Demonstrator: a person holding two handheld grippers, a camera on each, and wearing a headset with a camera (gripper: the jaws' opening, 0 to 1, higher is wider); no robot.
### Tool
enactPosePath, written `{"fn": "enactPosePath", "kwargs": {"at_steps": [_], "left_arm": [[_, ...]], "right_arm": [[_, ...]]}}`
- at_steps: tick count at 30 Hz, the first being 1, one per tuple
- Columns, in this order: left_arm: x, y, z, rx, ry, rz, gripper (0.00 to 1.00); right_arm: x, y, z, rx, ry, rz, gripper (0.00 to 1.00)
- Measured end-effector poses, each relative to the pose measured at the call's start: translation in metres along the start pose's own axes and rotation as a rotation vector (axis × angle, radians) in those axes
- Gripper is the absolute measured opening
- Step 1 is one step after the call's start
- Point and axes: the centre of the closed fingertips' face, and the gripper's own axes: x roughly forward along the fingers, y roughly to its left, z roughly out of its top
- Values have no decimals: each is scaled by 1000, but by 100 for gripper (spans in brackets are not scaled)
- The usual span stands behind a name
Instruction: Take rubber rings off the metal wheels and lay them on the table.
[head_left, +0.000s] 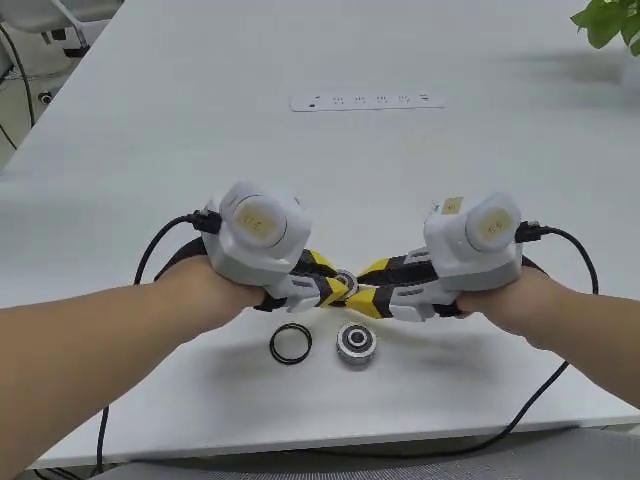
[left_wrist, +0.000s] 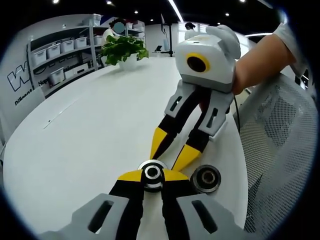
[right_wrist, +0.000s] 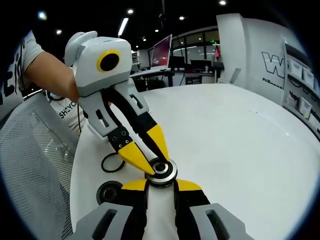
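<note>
White table (head_left: 450, 150), broad and mostly bare, with a power strip (head_left: 367, 101) well beyond the jaws. Left gripper (left_wrist: 153, 177) and right gripper (right_wrist: 162, 184) met tip to tip, both sets of jaws clenched on one metal wheel (head_left: 345, 282), held clear of the table between them. Whether its rubber band was on could not be told. A loose rubber ring (head_left: 290, 344) lay flat just below the left jaws. A second wheel (head_left: 356, 342) sat beside it under the meeting tips, not touching it. Risks, as judged: both grips were shallow, on the tips alone, so a hard pull could pop the wheel free to drop onto the one beneath or roll off the near edge. A stretched ring could also snap loose and fly.
</note>
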Motion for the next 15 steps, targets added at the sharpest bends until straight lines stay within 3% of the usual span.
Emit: {"fn": "enactPosePath", "kwargs": {"at_steps": [15], "left_arm": [[1, 1, -1, -11, 3, 2, 8]], "right_arm": [[-1, 0, -4, 23, 11, 10, 9]]}}
